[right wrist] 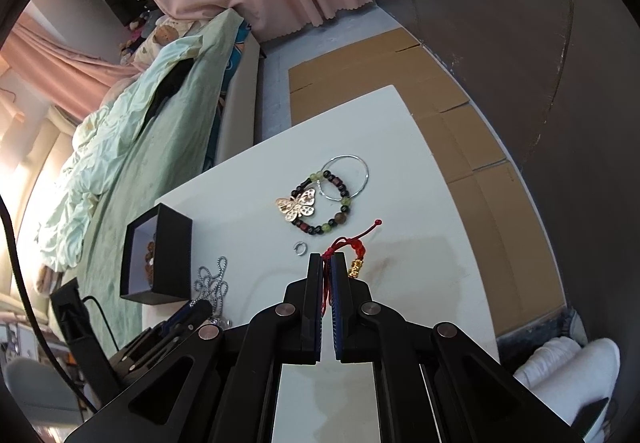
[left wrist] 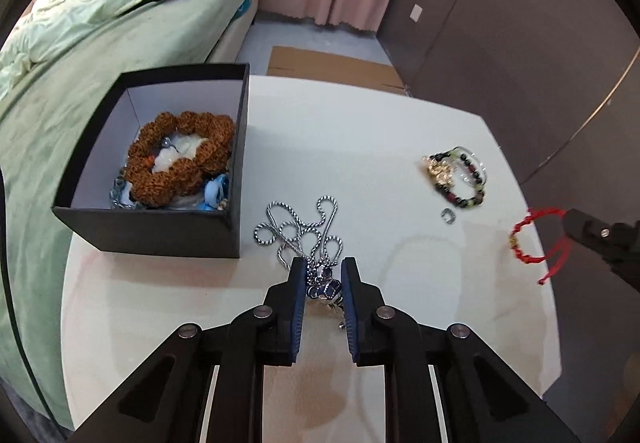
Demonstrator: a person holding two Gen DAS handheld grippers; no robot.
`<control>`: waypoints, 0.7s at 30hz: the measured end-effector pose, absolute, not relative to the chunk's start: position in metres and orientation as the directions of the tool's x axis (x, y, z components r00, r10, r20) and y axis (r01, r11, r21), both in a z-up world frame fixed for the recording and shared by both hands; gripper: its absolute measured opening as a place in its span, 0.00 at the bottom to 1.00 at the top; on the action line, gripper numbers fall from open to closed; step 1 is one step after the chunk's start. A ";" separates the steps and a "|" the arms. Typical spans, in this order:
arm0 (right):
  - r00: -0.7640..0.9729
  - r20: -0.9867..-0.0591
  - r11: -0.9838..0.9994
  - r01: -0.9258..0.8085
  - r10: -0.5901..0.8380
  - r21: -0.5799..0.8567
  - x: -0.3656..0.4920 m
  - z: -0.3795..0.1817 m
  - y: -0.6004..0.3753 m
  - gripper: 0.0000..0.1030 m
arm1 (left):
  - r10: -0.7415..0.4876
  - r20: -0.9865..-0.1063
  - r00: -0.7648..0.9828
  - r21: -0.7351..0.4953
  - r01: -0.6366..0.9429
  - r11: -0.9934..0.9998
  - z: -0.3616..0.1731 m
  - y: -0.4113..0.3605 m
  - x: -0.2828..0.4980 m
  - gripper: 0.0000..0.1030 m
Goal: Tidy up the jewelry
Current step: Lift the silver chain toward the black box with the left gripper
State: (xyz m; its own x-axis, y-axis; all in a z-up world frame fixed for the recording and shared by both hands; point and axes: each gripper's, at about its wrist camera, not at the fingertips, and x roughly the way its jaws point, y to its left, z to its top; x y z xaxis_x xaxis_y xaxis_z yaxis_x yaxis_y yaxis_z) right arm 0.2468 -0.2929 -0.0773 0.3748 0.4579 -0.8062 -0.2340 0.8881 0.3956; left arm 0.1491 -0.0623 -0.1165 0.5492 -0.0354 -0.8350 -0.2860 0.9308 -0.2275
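Partly, left gripper (left wrist: pixel 323 263) hides chain (left wrist: pixel 298 233) pendant.

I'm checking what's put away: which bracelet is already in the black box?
The chunky brown seed-bead bracelet lies inside the black box; the beaded bracelet and red cord bracelet remain outside.

A black box (left wrist: pixel 160 231) stands open at the table's left, holding a brown bead bracelet (left wrist: pixel 180 159) over blue and white pieces. Just right of it a silver chain (left wrist: pixel 298 233) lies in loops. Far right lie a beaded bracelet (right wrist: pixel 328 203), a gold butterfly (right wrist: pixel 298 205), a silver hoop (right wrist: pixel 346 177) and a small ring (right wrist: pixel 299 247); nearer, a red cord bracelet (right wrist: pixel 346 243).
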 end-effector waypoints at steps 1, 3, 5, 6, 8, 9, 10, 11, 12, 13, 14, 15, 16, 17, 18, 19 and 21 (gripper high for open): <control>0.376 -0.804 0.886 -0.234 0.461 0.399 0.246 -0.077 -0.292 0.05 | -0.043 -0.830 0.556 -0.238 -0.283 0.929 -0.114 -0.061 0.148 0.18; 0.379 -0.798 0.883 -0.237 0.468 0.405 0.244 -0.075 -0.292 0.05 | -0.067 -0.818 0.571 -0.267 -0.274 0.924 -0.107 -0.061 0.144 0.18; 0.385 -0.787 0.875 -0.242 0.483 0.419 0.242 -0.071 -0.292 0.05 | -0.073 -0.805 0.589 -0.277 -0.264 0.924 -0.098 -0.061 0.145 0.18; 0.388 -0.778 0.869 -0.247 0.493 0.428 0.241 -0.068 -0.292 0.05 | -0.075 -0.794 0.603 -0.282 -0.257 0.924 -0.090 -0.060 0.142 0.18; 0.397 -0.763 0.860 -0.256 0.510 0.442 0.239 -0.063 -0.291 0.05 | -0.082 -0.775 0.627 -0.297 -0.247 0.922 -0.077 -0.058 0.140 0.18; 0.403 -0.751 0.852 -0.266 0.524 0.452 0.237 -0.059 -0.290 0.05 | -0.083 -0.765 0.639 -0.303 -0.243 0.922 -0.070 -0.057 0.138 0.18; 0.408 -0.742 0.846 -0.273 0.533 0.458 0.236 -0.056 -0.289 0.05 | -0.084 -0.757 0.648 -0.308 -0.240 0.921 -0.064 -0.055 0.138 0.18; 0.414 -0.732 0.841 -0.282 0.541 0.463 0.235 -0.052 -0.289 0.05 | -0.084 -0.747 0.660 -0.312 -0.236 0.920 -0.057 -0.054 0.136 0.18; 0.421 -0.721 0.835 -0.291 0.550 0.467 0.234 -0.047 -0.288 0.05 | -0.082 -0.736 0.672 -0.316 -0.233 0.920 -0.049 -0.051 0.134 0.18; 0.428 -0.707 0.827 -0.300 0.562 0.476 0.233 -0.042 -0.288 0.05 | -0.080 -0.729 0.680 -0.316 -0.230 0.920 -0.043 -0.050 0.134 0.18; 0.433 -0.696 0.819 -0.306 0.573 0.485 0.232 -0.039 -0.288 0.05 | -0.077 -0.720 0.690 -0.315 -0.226 0.922 -0.035 -0.047 0.134 0.18; 0.436 -0.680 0.808 -0.314 0.590 0.499 0.232 -0.034 -0.287 0.05 | -0.071 -0.711 0.700 -0.312 -0.223 0.923 -0.027 -0.045 0.133 0.18; 0.438 -0.668 0.798 -0.320 0.602 0.510 0.232 -0.031 -0.286 0.05 | -0.068 -0.703 0.708 -0.312 -0.222 0.924 -0.021 -0.044 0.133 0.18; 0.440 -0.656 0.790 -0.328 0.613 0.518 0.231 -0.028 -0.285 0.05 | -0.065 -0.693 0.718 -0.314 -0.220 0.924 -0.013 -0.041 0.132 0.18; 0.445 -0.641 0.780 -0.338 0.625 0.526 0.231 -0.024 -0.284 0.05 | -0.062 -0.687 0.724 -0.315 -0.219 0.924 -0.006 -0.038 0.131 0.18; 0.448 -0.628 0.771 -0.347 0.636 0.534 0.230 -0.021 -0.281 0.05 | -0.056 -0.679 0.732 -0.312 -0.218 0.925 0.002 -0.035 0.130 0.18; 0.448 -0.610 0.757 -0.364 0.653 0.543 0.230 -0.015 -0.276 0.05 | -0.042 -0.662 0.748 -0.301 -0.215 0.929 0.019 -0.029 0.130 0.18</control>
State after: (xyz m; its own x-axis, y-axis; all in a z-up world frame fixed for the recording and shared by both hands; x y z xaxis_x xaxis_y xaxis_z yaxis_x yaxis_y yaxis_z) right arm 0.2303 -0.2765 -0.0151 0.4484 0.6531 -0.6103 -0.3640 0.7570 0.5426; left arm 0.1298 -0.0290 0.0185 0.7482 -0.0418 -0.6621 -0.2148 0.9290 -0.3014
